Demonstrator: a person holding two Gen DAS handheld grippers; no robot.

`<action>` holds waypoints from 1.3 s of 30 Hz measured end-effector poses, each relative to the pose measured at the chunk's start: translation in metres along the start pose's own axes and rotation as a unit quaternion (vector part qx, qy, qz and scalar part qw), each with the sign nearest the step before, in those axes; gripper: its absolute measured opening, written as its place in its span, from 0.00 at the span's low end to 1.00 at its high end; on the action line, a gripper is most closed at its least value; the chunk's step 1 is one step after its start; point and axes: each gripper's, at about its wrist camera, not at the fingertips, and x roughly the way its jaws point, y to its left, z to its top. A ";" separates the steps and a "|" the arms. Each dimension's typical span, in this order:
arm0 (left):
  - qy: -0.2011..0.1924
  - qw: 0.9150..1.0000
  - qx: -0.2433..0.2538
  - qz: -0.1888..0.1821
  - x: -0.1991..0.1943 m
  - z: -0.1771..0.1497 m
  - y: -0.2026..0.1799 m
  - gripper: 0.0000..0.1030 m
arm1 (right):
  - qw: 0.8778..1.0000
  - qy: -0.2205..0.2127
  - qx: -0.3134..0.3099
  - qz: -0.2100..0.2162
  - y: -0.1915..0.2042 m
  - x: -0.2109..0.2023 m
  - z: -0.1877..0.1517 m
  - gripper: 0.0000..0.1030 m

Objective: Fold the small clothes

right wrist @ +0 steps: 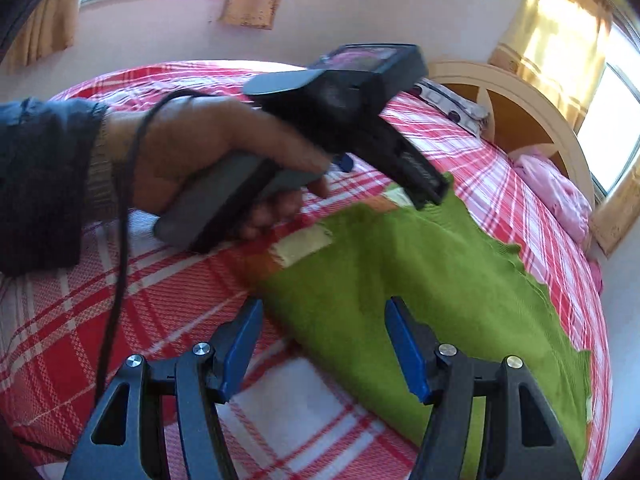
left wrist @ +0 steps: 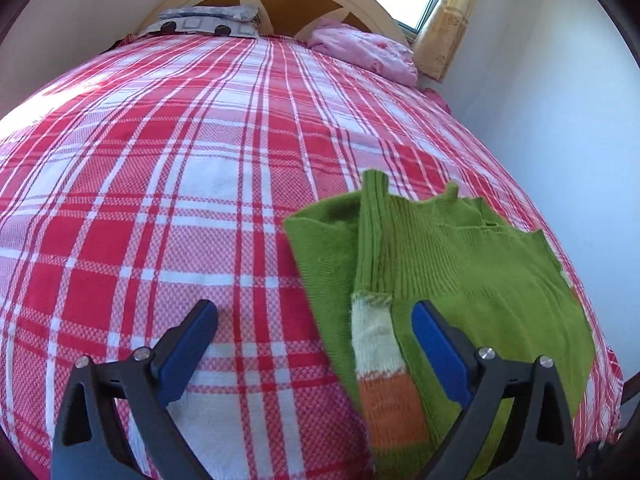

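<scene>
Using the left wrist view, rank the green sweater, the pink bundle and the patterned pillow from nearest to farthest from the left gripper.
From the left gripper:
1. Green sweater, right by the fingertips, on the right side of the bed.
2. Pink bundle, far off at the head of the bed, on the right.
3. Patterned pillow, by the headboard on the left; only slightly farther than the bundle, nearly too close to call.

Wide plaid bed [left wrist: 160, 200] lies open across the left of the frame; green sweater [left wrist: 460, 264] fills lower right, pillows [left wrist: 208, 24] line the top.
</scene>
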 end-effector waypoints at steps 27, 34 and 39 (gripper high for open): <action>0.005 0.987 -0.080 -0.142 0.028 0.016 0.019 0.23 | 0.999 0.003 -0.032 -0.013 0.025 0.019 0.009 0.51; 0.006 0.989 -0.034 -0.143 0.027 0.019 0.001 0.59 | 0.999 -0.001 -0.040 -0.023 0.028 0.018 0.007 0.51; 0.015 0.981 -0.084 -0.173 0.034 0.019 0.020 0.22 | 0.999 0.005 -0.040 -0.006 0.032 0.016 0.010 0.30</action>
